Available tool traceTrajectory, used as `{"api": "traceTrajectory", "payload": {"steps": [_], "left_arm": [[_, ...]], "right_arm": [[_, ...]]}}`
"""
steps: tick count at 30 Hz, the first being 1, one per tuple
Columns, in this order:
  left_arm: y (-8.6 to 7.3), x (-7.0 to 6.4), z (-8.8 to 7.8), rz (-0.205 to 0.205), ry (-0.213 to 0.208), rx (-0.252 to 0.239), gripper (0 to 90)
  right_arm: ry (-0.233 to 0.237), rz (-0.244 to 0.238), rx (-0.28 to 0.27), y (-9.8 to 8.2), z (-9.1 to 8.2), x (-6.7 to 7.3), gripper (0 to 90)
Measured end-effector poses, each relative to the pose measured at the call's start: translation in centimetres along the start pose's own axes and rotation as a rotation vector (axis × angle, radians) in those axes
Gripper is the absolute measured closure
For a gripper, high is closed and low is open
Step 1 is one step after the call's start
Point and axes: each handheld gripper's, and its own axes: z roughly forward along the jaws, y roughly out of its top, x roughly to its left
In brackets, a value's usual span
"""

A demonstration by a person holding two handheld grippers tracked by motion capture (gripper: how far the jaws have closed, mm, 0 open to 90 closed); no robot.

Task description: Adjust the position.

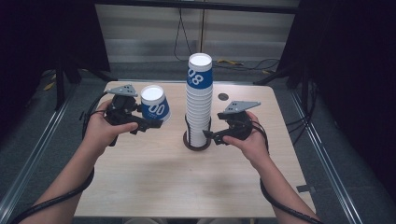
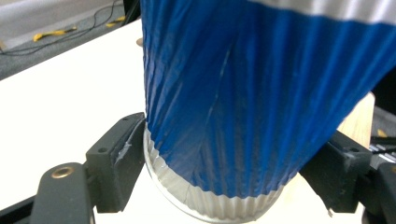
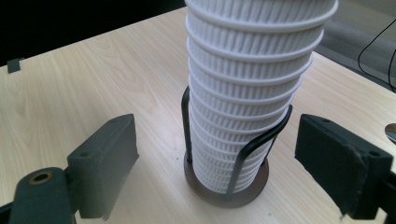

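A blue paper cup (image 1: pixel 156 106) printed with white digits hangs tilted, bottom up, above the left part of the wooden table (image 1: pixel 154 182). My left gripper (image 1: pixel 152 123) is shut on it. In the left gripper view both black jaws press the cup (image 2: pixel 243 93) near its white ribbed band. A tall stack of upturned cups (image 1: pixel 199 100) stands mid-table in a black wire holder (image 1: pixel 196 145), a blue cup on top. My right gripper (image 1: pixel 212 136) stands open just right of the holder. In the right gripper view its jaws (image 3: pixel 224 163) stand wide apart, the stack (image 3: pixel 243 107) ahead and untouched.
A small dark round disc (image 1: pixel 223 96) lies on the table behind the right gripper. Black frame legs and cables (image 1: pixel 243 63) sit on the floor beyond the far edge. Bare wood stretches across the near half of the table.
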Motion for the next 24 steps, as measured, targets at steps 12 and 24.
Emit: {"api": "traceTrajectory", "payload": {"steps": [12, 24], "left_arm": [[-1.9, -0.8, 1.1, 0.007, -0.021, 0.051, 21.3], [-3.0, -1.1, 2.5, 0.004, -0.03, 0.092, 21.4]], "right_arm": [[0.018, -0.019, 0.024, -1.1, 0.1, 0.2, 12.3], [0.023, -0.015, 0.023, -2.1, -0.5, 0.1, 12.3]]}}
